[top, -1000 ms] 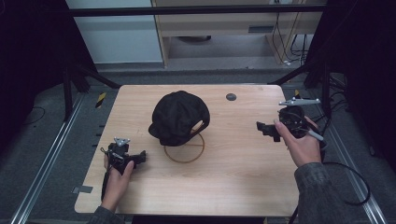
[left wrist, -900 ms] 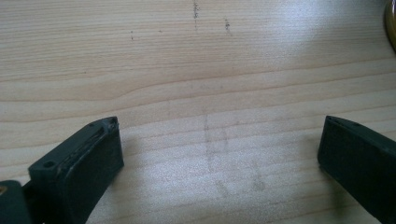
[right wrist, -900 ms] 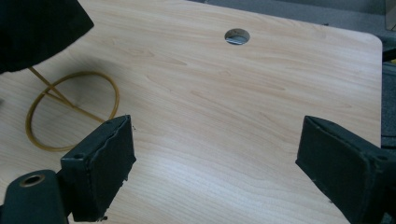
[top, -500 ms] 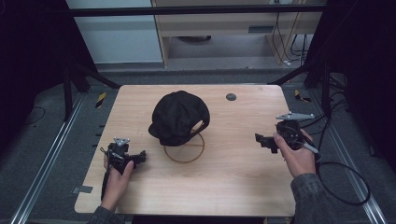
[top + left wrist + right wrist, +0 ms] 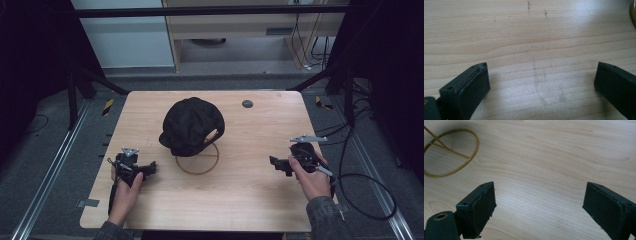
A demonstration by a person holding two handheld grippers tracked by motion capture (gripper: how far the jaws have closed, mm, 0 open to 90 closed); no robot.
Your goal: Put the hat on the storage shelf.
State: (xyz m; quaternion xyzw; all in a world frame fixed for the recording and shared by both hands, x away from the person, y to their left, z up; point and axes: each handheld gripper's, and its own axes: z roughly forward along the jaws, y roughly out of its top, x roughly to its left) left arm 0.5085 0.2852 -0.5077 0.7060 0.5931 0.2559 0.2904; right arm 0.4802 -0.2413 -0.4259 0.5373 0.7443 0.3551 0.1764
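The wooden table [image 5: 240,200], pale grain w/ rounded corners, carries everything. At its centre sits the black cap [image 5: 192,125], soft matte fabric, domed, perched on a gold wire stand [image 5: 197,161] whose thin ring base lies flat on the wood. Small dark round disc [image 5: 247,103] at about 1 o'clock from the cap, well apart.

Left gripper [image 5: 148,169] rests at approx. 8 o'clock from the cap, right gripper [image 5: 276,165] at approx. 4 o'clock; both low over bare wood, jaws spread wide, holding nothing. Hard black blocky jaws w/ padded faces.

My read: the cap is the thing to lift. Best to come in from both sides, pinch fabric at the brim or crown edge, not the wire, & lift straight up so the light stand doesn't tip or drag along.
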